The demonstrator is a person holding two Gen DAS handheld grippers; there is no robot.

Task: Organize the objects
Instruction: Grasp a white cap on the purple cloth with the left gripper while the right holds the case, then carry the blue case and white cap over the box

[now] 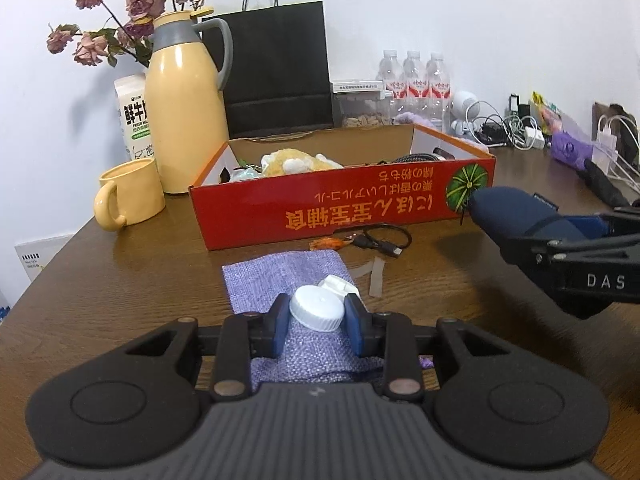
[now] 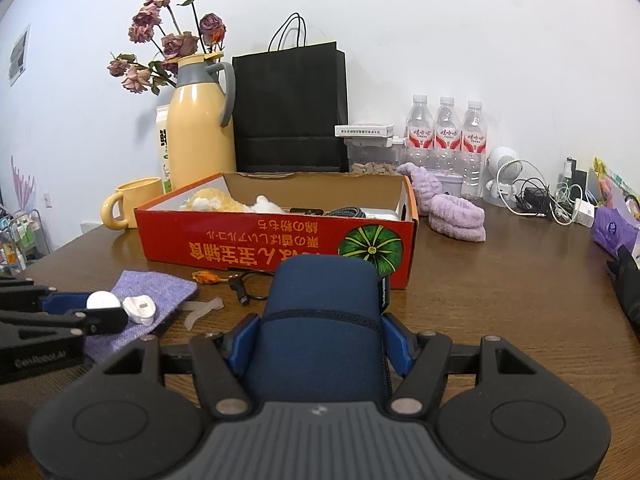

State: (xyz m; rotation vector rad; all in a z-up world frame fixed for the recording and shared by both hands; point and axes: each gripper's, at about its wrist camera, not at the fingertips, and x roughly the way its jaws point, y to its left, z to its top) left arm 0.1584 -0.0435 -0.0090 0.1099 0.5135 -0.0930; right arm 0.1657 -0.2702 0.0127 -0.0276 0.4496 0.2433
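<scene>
My left gripper is shut on a white ribbed screw cap, which stands over a purple woven pouch on the wooden table. A second white flip-top piece lies just behind the cap. In the right wrist view the same cap sits between the left gripper's fingers at the left edge. My right gripper is shut on a dark blue soft case, held above the table in front of the red cardboard box. That box holds plush toys and a braided cable.
A black cable, an orange scrap and clear strips lie before the box. Behind stand a yellow mug, yellow thermos, black paper bag and water bottles. Purple fuzzy cloths and chargers fill the right.
</scene>
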